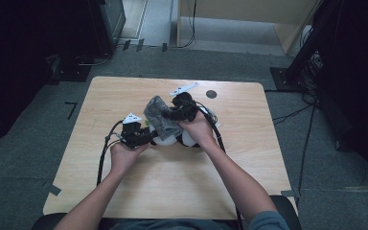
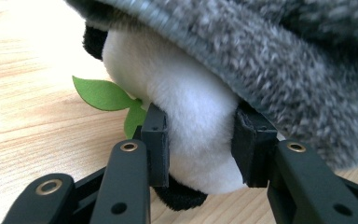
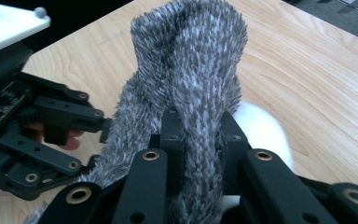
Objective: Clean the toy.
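Scene: a plush panda (image 1: 172, 139), black and white, lies near the middle of the table (image 1: 249, 187), slightly toward the far edge; a grey fuzzy sock (image 1: 160, 117) is draped over it, one end standing up toward the far edge.

Left gripper (image 1: 146, 136): jaws closed onto a white rounded part of the panda (image 2: 198, 135), one pad on each side, fur bulging between them; a green felt leaf (image 2: 103, 94) sticks out just beside the near jaw, lying on the wood; the sock's ribbed edge (image 2: 242, 60) rests on the panda directly above the jaws.

Right gripper (image 1: 182, 112): jaws clamped on a bunched fold of the sock (image 3: 191, 93), fabric rising upright out of the pinch; white plush (image 3: 263, 130) shows just behind it; the left gripper (image 3: 105, 126) is close at the sock's side.

Step in hand, by judgement: either pulling the sock over the panda or drawing it off it; direction cannot be told from this moment; the left side anchors the toy while the right works the fabric.

Next move calls for: steady hold on the plush so it does not slide on the table; a pull along the sock's length rather than across it; grip kept on the cuff fold, which looks prone to slipping out of the pads.
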A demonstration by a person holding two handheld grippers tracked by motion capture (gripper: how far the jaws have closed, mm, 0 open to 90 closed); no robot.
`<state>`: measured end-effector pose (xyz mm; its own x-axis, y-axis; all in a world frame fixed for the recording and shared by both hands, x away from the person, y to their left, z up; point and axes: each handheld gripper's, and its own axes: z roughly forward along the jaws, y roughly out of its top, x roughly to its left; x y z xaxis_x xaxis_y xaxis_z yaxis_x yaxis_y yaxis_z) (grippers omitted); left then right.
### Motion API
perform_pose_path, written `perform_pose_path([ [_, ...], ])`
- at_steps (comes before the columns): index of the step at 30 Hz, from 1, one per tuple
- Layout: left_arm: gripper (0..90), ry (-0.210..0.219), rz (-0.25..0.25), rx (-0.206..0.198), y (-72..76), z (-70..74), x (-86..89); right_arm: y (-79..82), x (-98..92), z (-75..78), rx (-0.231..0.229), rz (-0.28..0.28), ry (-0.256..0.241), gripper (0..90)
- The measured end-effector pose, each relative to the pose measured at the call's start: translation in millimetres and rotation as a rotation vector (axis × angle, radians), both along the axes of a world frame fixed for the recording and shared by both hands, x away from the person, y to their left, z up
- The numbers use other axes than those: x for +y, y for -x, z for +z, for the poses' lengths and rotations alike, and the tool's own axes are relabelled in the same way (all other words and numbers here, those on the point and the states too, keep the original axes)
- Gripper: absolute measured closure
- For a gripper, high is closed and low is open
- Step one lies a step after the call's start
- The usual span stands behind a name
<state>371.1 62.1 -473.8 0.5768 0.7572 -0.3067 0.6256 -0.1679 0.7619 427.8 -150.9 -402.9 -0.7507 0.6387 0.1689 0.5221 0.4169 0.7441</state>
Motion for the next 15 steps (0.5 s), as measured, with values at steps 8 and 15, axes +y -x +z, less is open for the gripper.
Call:
perform_pose_path([
  [8, 61.9, 0.005, -0.007, 0.016, -2.0, 0.4, 0.7, -5.4, -24.6, 1.3, 0.01, -0.079, -0.006, 77.5],
  [15, 61.9, 0.008, -0.009, 0.026, -3.3, 0.7, 0.9, -6.4, -47.0, 4.8, 0.006, -0.133, -0.004, 77.5],
])
